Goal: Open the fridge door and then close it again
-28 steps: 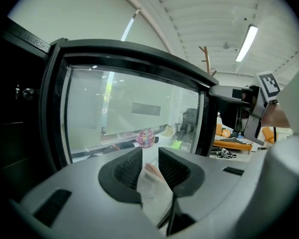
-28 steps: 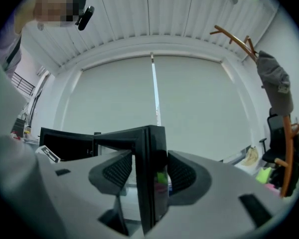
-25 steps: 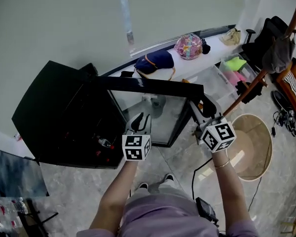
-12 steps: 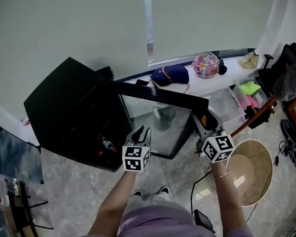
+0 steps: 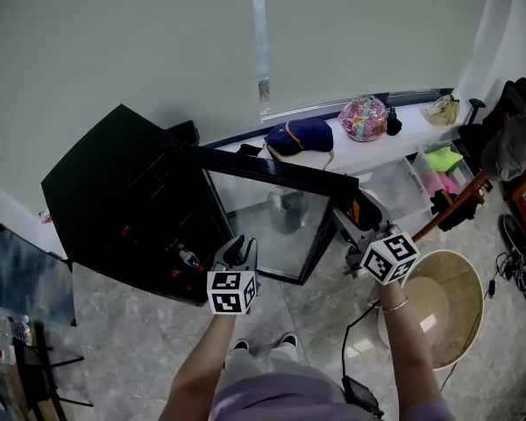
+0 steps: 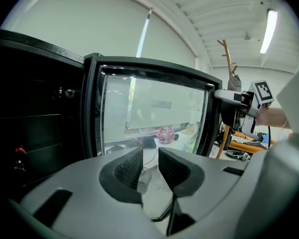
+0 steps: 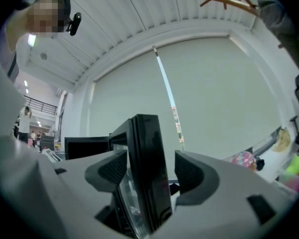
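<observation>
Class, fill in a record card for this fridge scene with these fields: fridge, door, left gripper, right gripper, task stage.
fridge: black cabinet, dark inside
door: glass panel in a black frame, swung open
left gripper: jaws slightly apart, nothing between them, facing the door's glass
right gripper: jaws opening, astride the door's free edge, not clamped on it
task stage: door is open; closing not yet done

Navy bag [image 5: 300,135] and pink bag [image 5: 363,117] on white windowsill [image 5: 355,155], round tan tub [image 5: 449,281]
</observation>
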### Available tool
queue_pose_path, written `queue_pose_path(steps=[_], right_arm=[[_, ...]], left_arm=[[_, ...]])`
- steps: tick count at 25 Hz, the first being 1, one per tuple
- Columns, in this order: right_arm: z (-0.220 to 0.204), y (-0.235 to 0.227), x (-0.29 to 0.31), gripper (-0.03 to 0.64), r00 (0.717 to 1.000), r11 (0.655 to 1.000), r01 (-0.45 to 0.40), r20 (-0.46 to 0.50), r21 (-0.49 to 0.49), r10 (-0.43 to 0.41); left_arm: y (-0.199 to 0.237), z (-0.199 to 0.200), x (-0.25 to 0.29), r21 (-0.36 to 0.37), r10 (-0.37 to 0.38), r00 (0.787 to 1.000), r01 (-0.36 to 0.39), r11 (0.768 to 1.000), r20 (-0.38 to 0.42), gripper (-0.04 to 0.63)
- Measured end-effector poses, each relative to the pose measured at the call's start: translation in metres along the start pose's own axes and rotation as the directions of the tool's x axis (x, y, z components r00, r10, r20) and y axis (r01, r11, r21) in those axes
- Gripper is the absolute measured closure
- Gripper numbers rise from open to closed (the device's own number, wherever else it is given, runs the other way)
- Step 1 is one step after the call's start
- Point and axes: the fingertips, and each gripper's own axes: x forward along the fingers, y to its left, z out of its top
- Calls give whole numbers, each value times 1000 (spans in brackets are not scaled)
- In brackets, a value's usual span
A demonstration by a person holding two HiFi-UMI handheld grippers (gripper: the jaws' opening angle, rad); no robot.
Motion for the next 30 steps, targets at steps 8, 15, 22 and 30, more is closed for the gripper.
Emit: queue_pose_path(steps=[8, 15, 22, 30], right_arm=[[1, 6, 13, 377, 993, 993, -114, -15, -29, 114], [-3, 27, -4, 379, 995, 993, -96, -29, -62, 94], [-7, 74, -25, 382, 994, 989, -101, -43, -104, 97], [-14, 142, -41, 385, 997, 990, -62, -44, -126, 57]], left_arm=[[-1, -16, -13, -24, 27, 1000, -27, 999, -12, 508], [12, -24, -37, -50, 48, 999, -48, 998, 5, 514], [28, -31, -69, -65, 56, 998, -55, 996, 23, 514], [54, -56, -134, -93, 82, 996, -79, 993, 27, 514]])
